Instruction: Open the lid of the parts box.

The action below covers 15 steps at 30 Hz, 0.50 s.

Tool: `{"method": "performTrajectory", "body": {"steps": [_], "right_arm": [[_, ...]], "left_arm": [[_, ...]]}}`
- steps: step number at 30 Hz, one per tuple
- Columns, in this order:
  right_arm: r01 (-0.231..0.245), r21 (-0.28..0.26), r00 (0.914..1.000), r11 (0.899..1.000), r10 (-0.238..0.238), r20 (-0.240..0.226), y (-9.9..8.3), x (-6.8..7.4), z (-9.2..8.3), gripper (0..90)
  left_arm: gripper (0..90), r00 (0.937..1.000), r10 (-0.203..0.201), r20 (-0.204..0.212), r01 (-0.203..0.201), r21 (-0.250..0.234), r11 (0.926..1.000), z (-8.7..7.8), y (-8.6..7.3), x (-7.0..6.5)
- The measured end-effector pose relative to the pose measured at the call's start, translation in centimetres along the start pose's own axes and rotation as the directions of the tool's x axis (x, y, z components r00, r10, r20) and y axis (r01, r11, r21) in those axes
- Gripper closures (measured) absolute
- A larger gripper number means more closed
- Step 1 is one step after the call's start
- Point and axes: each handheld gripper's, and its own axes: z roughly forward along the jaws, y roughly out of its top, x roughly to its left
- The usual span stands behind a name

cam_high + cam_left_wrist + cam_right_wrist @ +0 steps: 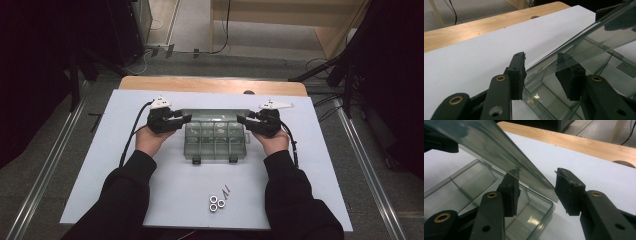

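A clear plastic compartment box (215, 142) sits mid-board, its lid (215, 114) raised and slanting toward the back. My left gripper (187, 119) reaches in at the lid's left end, my right gripper (241, 119) at its right end. In the left gripper view the lid (586, 37) crosses between the open jaws of the left gripper (545, 72); one jaw shows through the plastic beneath it. In the right gripper view the lid (494, 142) runs over one jaw of the right gripper (536, 190), and the other jaw stands just off its corner. The box's compartments (461, 185) look empty.
Three silver nuts (216, 202) and small screws (226, 190) lie near the front of the white board (125, 150). The board rests on a wooden table (200, 84). Two latches hang at the box front (195, 160). Cables trail from both grippers.
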Motion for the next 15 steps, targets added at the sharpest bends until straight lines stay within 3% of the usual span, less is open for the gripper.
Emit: {"method": "performTrajectory", "body": {"steps": [15], "right_arm": [[-0.014,-0.011,0.9997,1.0,0.014,0.02,0.0,-0.5,1.6,57.4]], "left_arm": [[58.7,0.9989,-0.033,-0.034,0.032,-0.037,0.9988,1.4,-0.3,0.5]]}}
